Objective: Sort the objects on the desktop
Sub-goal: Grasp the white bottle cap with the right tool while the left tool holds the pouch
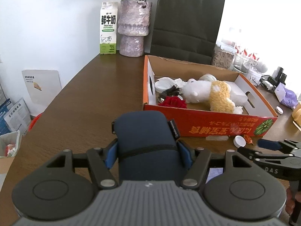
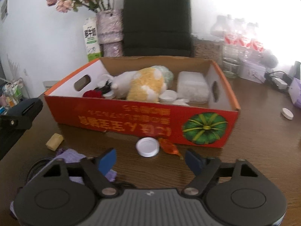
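Table (image 2: 254, 141), wood. Box (image 2: 131, 116) sits mid-table toward the far edge, already part-filled: plush (image 1: 212, 92), tub (image 2: 191, 88), red flower (image 1: 174, 101), small lids.

Left gripper (image 1: 147, 150) clamped on a navy case (image 1: 144, 131), held just short of the box's near-left corner; judged next in.

Right gripper (image 2: 152, 160) jaws apart, nothing between them, hovering over loose bits at the box's near wall.

Left to sort: white cap (image 2: 147, 146), orange wrapper (image 2: 169, 146), yellow block (image 2: 54, 141), purple cloth (image 2: 71, 156), second cap (image 2: 287, 113) near the right edge.

Roughly halfway, by my reckoning.
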Motion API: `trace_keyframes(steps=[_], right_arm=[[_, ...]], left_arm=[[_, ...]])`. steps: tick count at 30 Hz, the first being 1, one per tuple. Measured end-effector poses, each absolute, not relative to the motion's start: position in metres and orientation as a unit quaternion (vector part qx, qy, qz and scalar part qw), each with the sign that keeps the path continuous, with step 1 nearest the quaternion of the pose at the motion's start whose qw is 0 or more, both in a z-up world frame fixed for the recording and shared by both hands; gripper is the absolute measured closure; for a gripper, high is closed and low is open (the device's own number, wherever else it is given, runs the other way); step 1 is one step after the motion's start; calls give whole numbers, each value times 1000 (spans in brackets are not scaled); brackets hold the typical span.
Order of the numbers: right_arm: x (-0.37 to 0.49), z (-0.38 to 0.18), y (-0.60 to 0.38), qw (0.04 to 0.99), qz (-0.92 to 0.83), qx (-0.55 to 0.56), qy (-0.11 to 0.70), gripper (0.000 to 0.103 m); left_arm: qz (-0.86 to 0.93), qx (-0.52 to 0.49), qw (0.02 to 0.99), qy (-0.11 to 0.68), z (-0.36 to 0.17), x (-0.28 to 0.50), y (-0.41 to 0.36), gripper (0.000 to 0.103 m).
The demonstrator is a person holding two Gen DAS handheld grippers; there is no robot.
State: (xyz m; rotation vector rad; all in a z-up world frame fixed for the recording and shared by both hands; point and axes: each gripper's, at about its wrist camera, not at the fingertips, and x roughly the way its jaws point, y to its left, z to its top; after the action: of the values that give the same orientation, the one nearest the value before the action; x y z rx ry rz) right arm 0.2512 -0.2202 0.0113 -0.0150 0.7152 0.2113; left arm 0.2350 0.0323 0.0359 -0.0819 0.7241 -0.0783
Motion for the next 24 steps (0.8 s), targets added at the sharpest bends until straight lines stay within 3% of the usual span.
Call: trace_keyframes(steps=[4, 7, 17, 24], right_arm=[[257, 7, -212, 928, 101, -1, 358, 45], [260, 5, -208, 928, 96, 6, 360, 59], [270, 2, -195, 929, 71, -10, 363, 63], [272, -1, -191, 929, 68, -20, 362, 76]], left_arm=[[-46, -43, 934, 351, 33, 235, 41, 36], [-51, -46, 935, 349, 30, 236, 47, 36], [-58, -55, 934, 349, 24, 237, 60, 36], [-58, -55, 934, 348, 22, 236, 63, 36]])
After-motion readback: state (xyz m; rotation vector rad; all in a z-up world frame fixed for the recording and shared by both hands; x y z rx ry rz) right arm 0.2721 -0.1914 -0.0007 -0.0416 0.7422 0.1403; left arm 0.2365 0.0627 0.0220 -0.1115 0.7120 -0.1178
